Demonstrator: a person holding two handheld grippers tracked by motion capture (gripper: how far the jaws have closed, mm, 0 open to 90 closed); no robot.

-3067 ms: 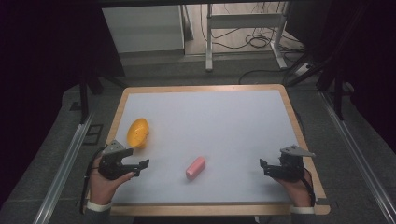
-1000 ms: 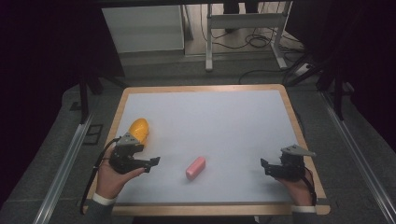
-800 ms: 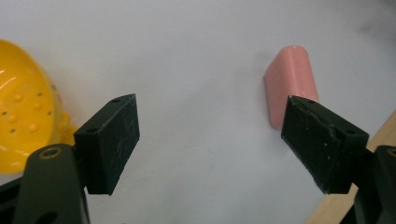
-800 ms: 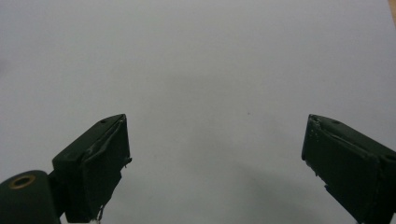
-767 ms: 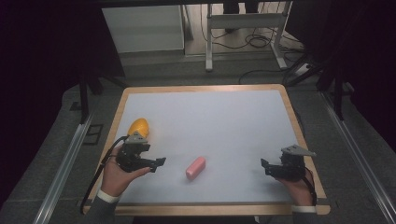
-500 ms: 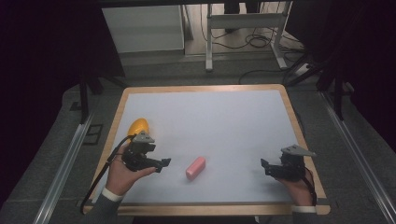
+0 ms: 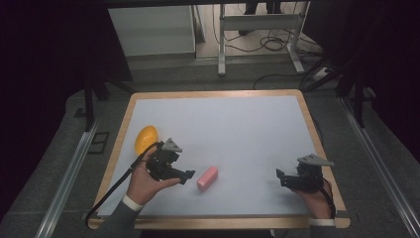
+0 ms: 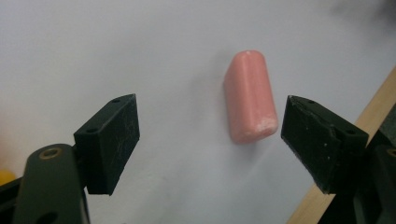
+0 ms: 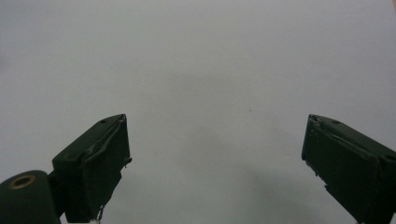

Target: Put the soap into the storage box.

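Pink block (image 8: pixel 250 95) lay on the white mat (image 7: pixel 237 129), just ahead of the left gripper (image 7: pixel 187 175), long axis running away between wide-spread jaws, nearer one side. Left was far closer; the right gripper (image 7: pixel 280 177), also gaping, held nothing, well apart near the mat's edge.
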